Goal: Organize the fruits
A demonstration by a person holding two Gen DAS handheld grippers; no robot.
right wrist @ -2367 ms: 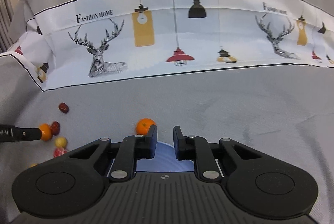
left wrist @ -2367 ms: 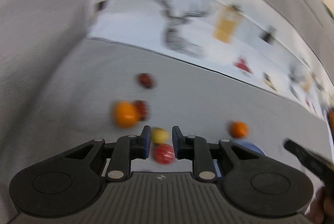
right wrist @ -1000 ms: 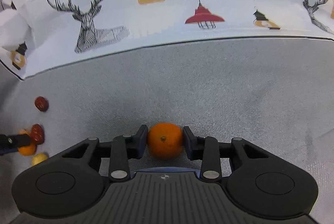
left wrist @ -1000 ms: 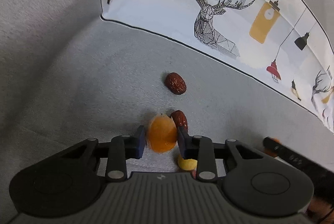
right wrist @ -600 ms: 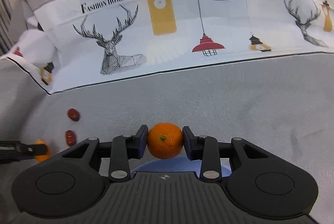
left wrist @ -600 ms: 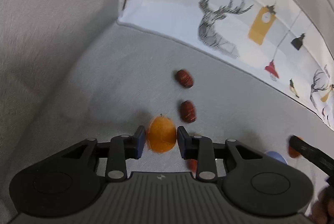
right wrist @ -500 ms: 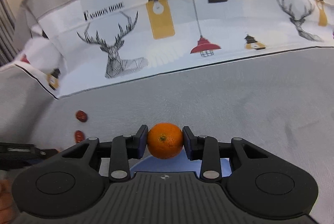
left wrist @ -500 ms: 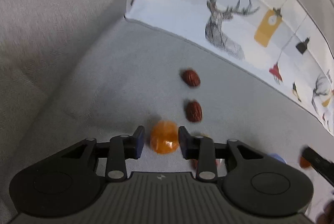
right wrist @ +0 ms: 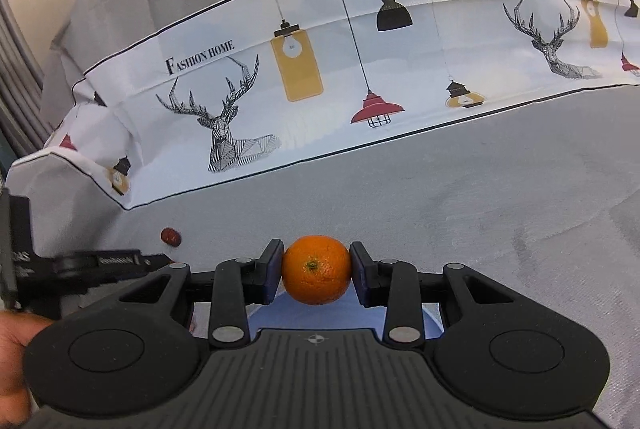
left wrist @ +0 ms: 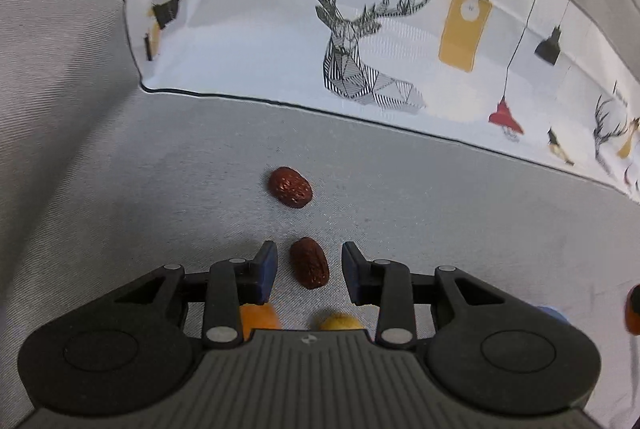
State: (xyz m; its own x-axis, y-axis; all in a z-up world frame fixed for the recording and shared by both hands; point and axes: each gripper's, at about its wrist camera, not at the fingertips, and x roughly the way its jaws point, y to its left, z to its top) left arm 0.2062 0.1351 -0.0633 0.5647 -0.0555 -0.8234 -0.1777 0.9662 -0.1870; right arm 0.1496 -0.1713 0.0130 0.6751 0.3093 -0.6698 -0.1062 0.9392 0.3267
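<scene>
In the left wrist view my left gripper (left wrist: 308, 271) is open, its fingers either side of a red date (left wrist: 309, 263) lying on the grey cloth. A second red date (left wrist: 290, 186) lies a little farther ahead. An orange fruit (left wrist: 258, 315) and a yellow fruit (left wrist: 338, 321) lie close under the gripper, partly hidden by it. In the right wrist view my right gripper (right wrist: 317, 271) is shut on an orange (right wrist: 317, 269) and holds it above a blue plate (right wrist: 340, 313). The left gripper's body (right wrist: 80, 263) shows at the left, near one date (right wrist: 171, 236).
The grey cloth (left wrist: 440, 229) covers the surface. A white band printed with deer and lamps (left wrist: 360, 61) rises behind it. The blue plate's edge (left wrist: 554, 311) and the orange held by the other gripper (left wrist: 632, 309) show at the right edge of the left wrist view.
My left gripper has let go of the orange fruit, which now lies on the cloth below it, and has moved forward around the nearer date. My right gripper still holds its orange, now raised over the plate.
</scene>
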